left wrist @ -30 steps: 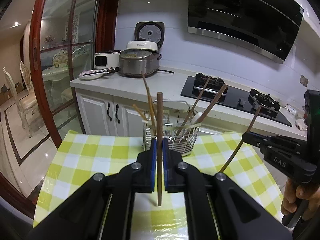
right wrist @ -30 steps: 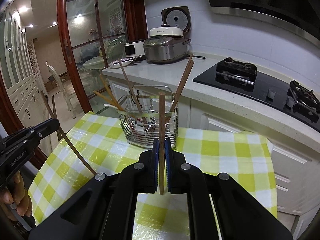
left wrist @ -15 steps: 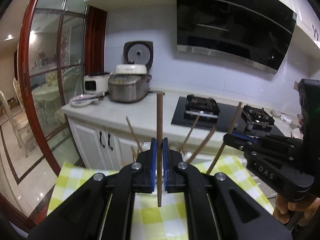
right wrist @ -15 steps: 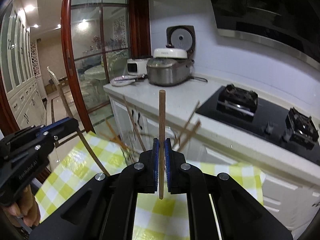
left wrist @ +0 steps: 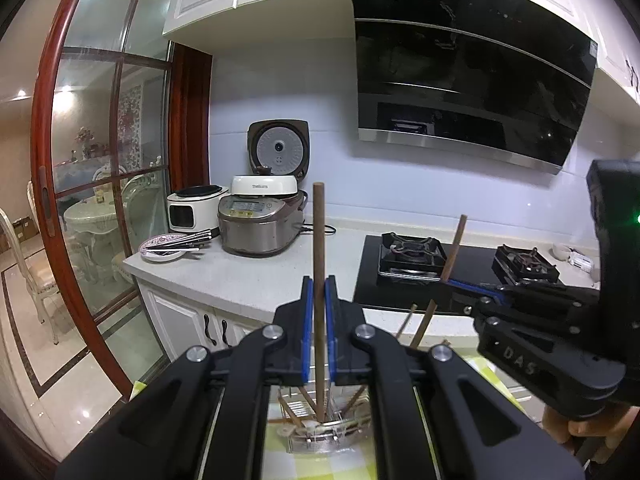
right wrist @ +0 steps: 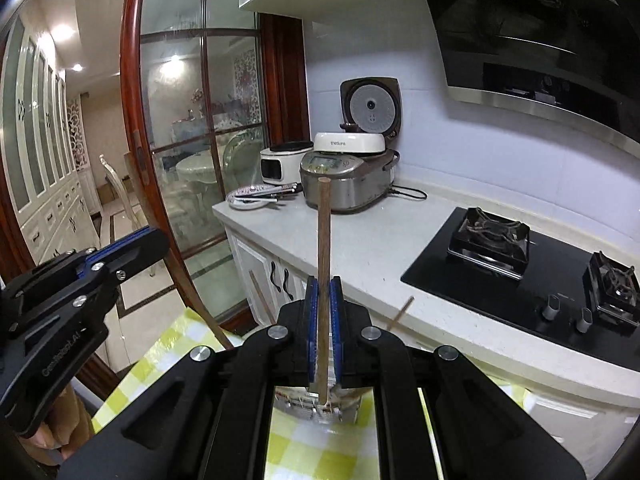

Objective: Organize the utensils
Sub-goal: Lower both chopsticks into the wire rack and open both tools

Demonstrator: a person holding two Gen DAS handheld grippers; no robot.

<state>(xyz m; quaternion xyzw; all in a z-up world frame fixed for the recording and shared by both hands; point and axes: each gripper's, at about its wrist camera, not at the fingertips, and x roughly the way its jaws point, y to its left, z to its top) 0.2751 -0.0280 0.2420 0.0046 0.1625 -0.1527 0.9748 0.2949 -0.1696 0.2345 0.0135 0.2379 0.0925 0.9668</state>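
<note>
My left gripper (left wrist: 319, 304) is shut on a brown wooden chopstick (left wrist: 319, 248) held upright. Its lower end hangs over the wire utensil basket (left wrist: 320, 432), which holds several chopsticks and stands on the yellow checked tablecloth (left wrist: 280, 464). My right gripper (right wrist: 323, 308) is shut on another brown chopstick (right wrist: 323, 240), also upright, its lower tip at the basket (right wrist: 320, 404). The right gripper (left wrist: 472, 286) shows at the right of the left wrist view with its chopstick (left wrist: 454, 248). The left gripper (right wrist: 120, 248) shows at the left of the right wrist view.
Behind the table a white counter (left wrist: 256, 276) carries a rice cooker (left wrist: 260, 220), a small white appliance (left wrist: 192, 212) and a plate with chopsticks (left wrist: 168, 246). A black gas hob (left wrist: 440, 264) lies to the right. A glass door with a red frame (left wrist: 44, 200) stands left.
Both grippers have moved forward over the basket with their chopsticks. The basket now sits low between the fingers in both views, and the counter fills the view.
</note>
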